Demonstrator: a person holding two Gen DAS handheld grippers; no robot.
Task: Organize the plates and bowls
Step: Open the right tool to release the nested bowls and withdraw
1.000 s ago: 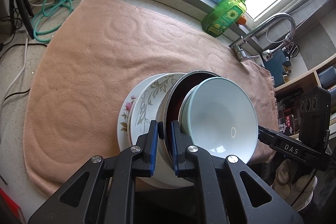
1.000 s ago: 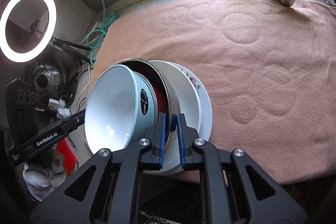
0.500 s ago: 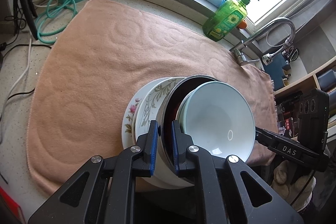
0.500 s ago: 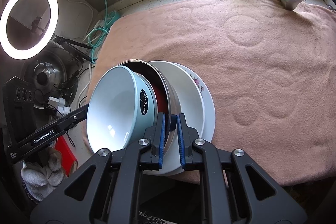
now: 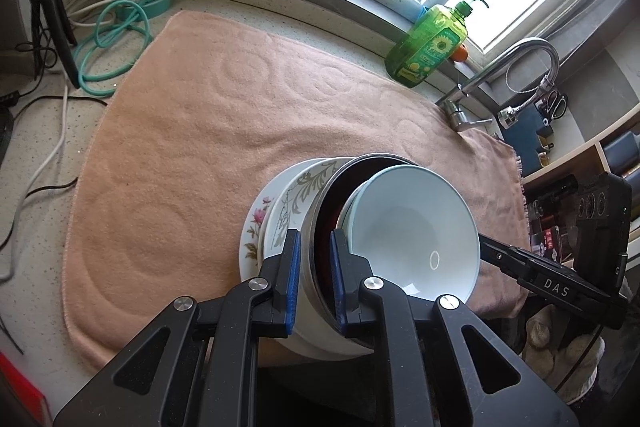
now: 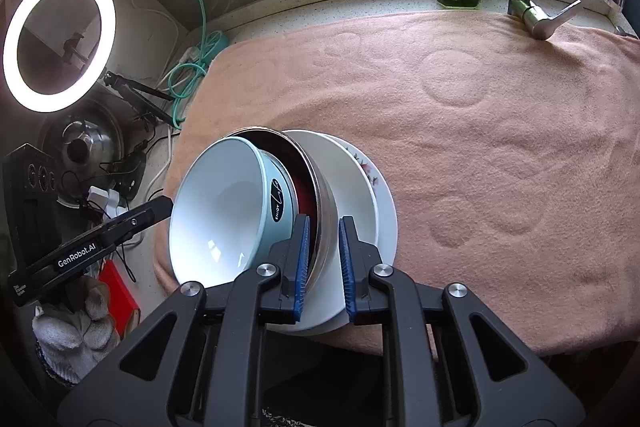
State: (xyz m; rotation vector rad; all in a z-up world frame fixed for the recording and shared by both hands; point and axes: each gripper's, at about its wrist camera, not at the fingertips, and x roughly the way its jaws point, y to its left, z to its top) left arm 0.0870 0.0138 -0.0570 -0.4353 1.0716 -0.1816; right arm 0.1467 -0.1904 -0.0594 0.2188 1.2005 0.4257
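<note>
A stack of dishes is held between both grippers above the front edge of a pink towel [image 5: 224, 131]. The stack has a flowered plate [image 5: 256, 223], a white plate with a leaf pattern [image 5: 292, 199], a steel bowl [image 5: 320, 211] and a pale blue bowl [image 5: 412, 227] nested on top. My left gripper [image 5: 314, 263] is shut on the steel bowl's rim. My right gripper [image 6: 323, 251] is shut on the opposite rim of the steel bowl [image 6: 324, 203], with the pale blue bowl [image 6: 224, 203] and the plates [image 6: 368, 195] beside it.
A green soap bottle [image 5: 428, 47] and a tap [image 5: 516, 67] stand at the back by the window. Teal hose and cables [image 5: 116, 39] lie at the left. A ring light [image 6: 60, 39] and a pot lid [image 6: 80, 147] are left of the towel [image 6: 480, 147].
The stack has risen slightly and moved back from the towel; both grippers keep their hold on the steel bowl's rim.
</note>
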